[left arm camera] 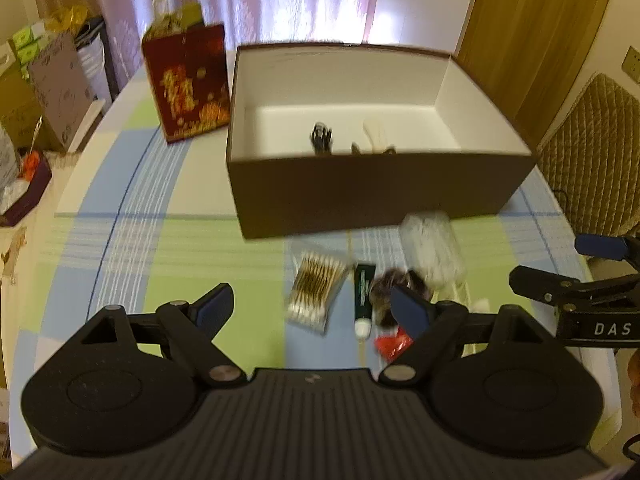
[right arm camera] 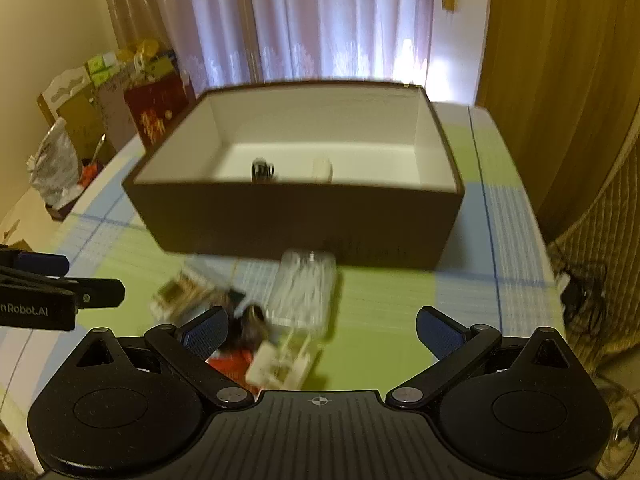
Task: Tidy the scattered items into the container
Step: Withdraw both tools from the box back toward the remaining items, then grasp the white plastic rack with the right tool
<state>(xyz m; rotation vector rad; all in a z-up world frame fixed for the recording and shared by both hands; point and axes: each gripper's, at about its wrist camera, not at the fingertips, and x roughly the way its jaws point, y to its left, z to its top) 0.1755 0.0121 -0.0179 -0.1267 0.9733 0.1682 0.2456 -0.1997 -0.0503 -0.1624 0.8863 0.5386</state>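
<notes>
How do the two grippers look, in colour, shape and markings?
Both the left gripper and the right gripper are matte black with round housings, ribbed bodies, silver pivot screws and blue-padded fingers. White lettering marks the sides: "DAS" on the right, "nRobot.AI" on the left.

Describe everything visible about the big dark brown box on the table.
The big dark brown rectangular box looks like cardboard, with white inner walls and floor. It is open, no lid on it, and stands upright on the checked green and blue tablecloth. Inside lie a small black item and a pale item, too blurred to identify. A clear plastic container lies just before its front wall.
</notes>
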